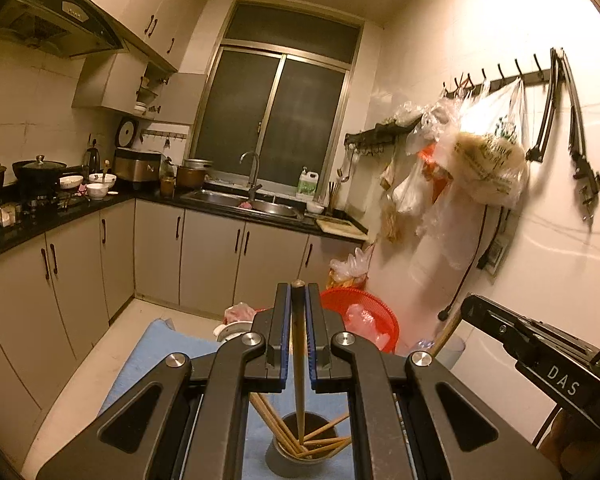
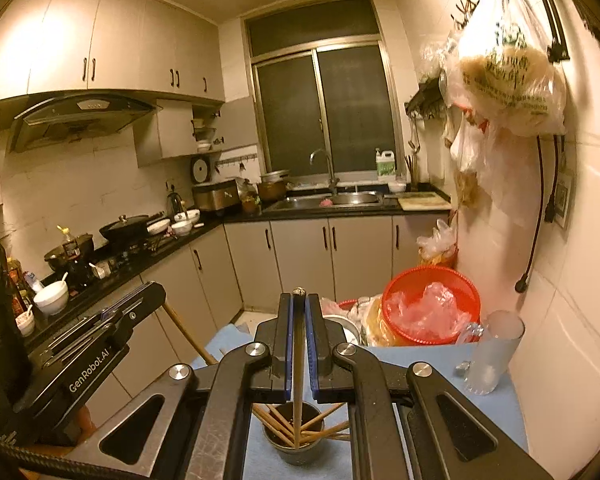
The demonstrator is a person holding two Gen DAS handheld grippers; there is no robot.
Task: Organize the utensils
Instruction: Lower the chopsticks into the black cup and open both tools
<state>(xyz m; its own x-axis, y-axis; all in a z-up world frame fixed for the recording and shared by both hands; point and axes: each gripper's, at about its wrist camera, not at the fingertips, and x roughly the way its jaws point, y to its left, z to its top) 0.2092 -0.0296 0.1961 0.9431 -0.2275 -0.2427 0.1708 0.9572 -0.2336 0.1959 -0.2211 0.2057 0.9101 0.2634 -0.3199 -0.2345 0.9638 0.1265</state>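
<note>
Two grippers, each clamped on one chopstick. Left gripper (image 1: 299,286) pinches its chopstick (image 1: 298,360) between blue pads, stick upright, lower end down in the cup (image 1: 276,458) directly below. Right gripper (image 2: 299,294) likewise pinches a chopstick (image 2: 298,380), its tip inside the same cup (image 2: 296,454). Cup holds several more chopsticks (image 2: 324,432), leaning and fanned out. Beyond the cup, right side: clear glass (image 2: 494,354), then red basket (image 2: 432,304) with plastic bags inside.
</note>
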